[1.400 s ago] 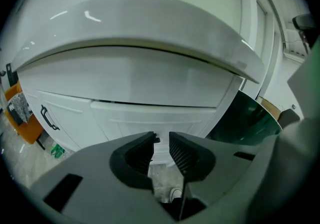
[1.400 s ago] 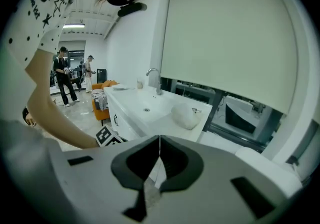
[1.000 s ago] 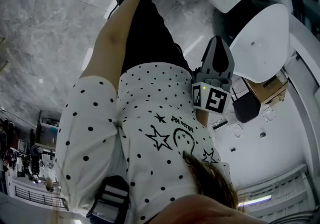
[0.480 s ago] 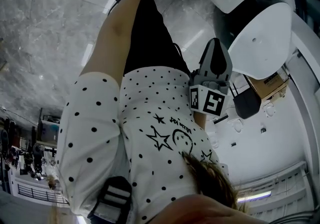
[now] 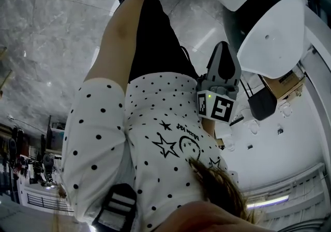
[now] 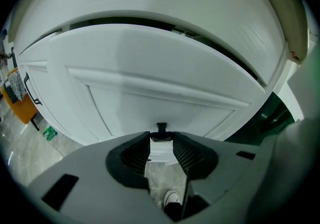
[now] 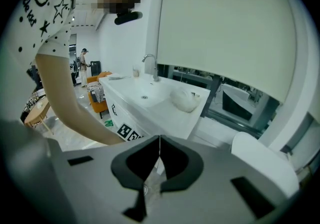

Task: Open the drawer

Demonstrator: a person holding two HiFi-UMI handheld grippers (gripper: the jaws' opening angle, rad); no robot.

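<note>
1. Close at your right hand, the right gripper has its jaws pressed together on nothing.
2. Your left gripper stands wide, its jaws having just been opening; the small black knob sits at their tips, not gripped.
3. Behind that knob, the white drawer fills the left gripper view.

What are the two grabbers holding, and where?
Nothing. The left gripper has just been opening its jaws; the black drawer knob sits at their tips, ungripped. The right gripper is shut, empty.
</note>
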